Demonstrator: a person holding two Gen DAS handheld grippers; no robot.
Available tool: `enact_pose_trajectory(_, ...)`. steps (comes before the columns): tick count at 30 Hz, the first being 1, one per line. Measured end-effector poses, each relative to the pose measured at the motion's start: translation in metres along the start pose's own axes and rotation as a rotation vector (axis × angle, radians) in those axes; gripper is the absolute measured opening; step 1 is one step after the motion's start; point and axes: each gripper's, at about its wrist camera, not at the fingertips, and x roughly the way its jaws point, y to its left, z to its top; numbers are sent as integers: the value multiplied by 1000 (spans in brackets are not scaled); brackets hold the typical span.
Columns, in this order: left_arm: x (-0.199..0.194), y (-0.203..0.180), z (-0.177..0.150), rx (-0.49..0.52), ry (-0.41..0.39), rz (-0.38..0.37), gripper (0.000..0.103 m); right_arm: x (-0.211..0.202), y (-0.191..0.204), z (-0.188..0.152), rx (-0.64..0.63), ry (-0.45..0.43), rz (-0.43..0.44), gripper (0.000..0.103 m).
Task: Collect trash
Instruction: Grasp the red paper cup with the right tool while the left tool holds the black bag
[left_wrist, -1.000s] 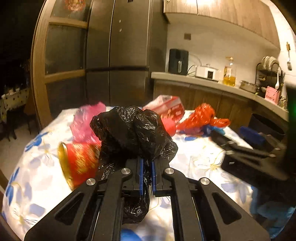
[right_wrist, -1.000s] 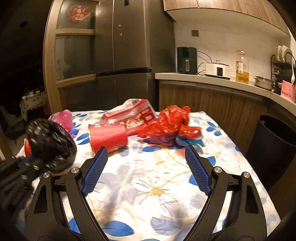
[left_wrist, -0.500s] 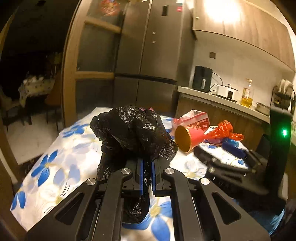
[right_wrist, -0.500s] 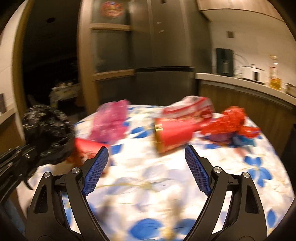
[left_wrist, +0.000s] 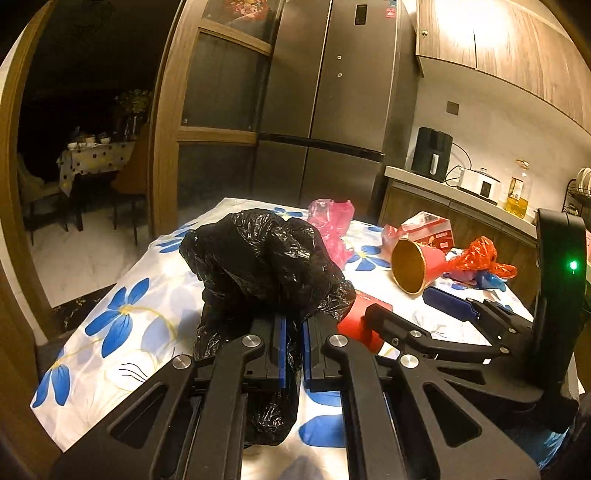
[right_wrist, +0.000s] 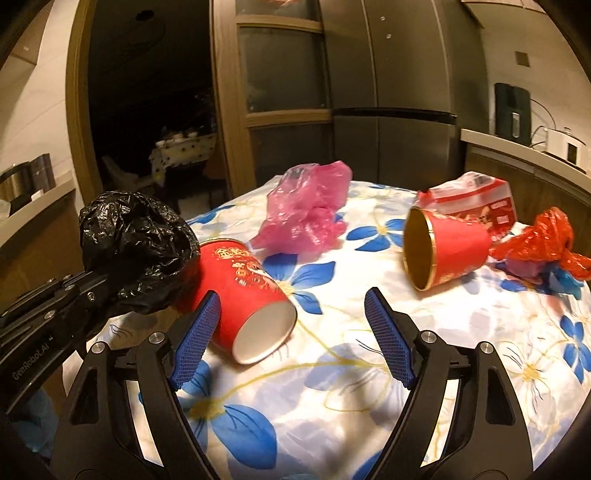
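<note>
My left gripper (left_wrist: 292, 325) is shut on a crumpled black trash bag (left_wrist: 266, 258), held over the table's left side; the bag also shows in the right wrist view (right_wrist: 133, 236). My right gripper (right_wrist: 291, 321) is open, its fingers either side of a red paper cup (right_wrist: 247, 291) lying on its side, base toward me. A second red cup (right_wrist: 443, 251) with a gold inside lies further right. A pink plastic bag (right_wrist: 306, 214), a red snack packet (right_wrist: 476, 203) and a red plastic bag (right_wrist: 546, 243) lie on the table.
The table wears a white cloth with blue flowers (right_wrist: 332, 369). A steel fridge (left_wrist: 332, 110) and a wooden door frame (left_wrist: 166, 129) stand behind it. A kitchen counter (left_wrist: 461, 192) with appliances runs along the right.
Both grippers have swung left. The right gripper has come up to the near red cup, which now lies between its open fingers. The left gripper still holds the black bag.
</note>
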Motion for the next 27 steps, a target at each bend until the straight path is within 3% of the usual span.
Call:
enact_pose_trajectory(10, 8, 9, -2, -10, 16, 26, 7, 27, 9, 3, -18, 79, 99, 83)
enact_pose_trajectory(13, 10, 9, -2, -10, 22, 30, 7, 29, 9, 4, -15, 89, 117, 78)
enact_pose_trajectory(16, 13, 8, -3, -6, 32, 31, 7, 33, 9, 3, -15, 109, 125, 65)
enact_pose_trajectory(27, 18, 2, -5, 4, 62, 45, 7, 15, -3, 5, 26, 45, 87, 58)
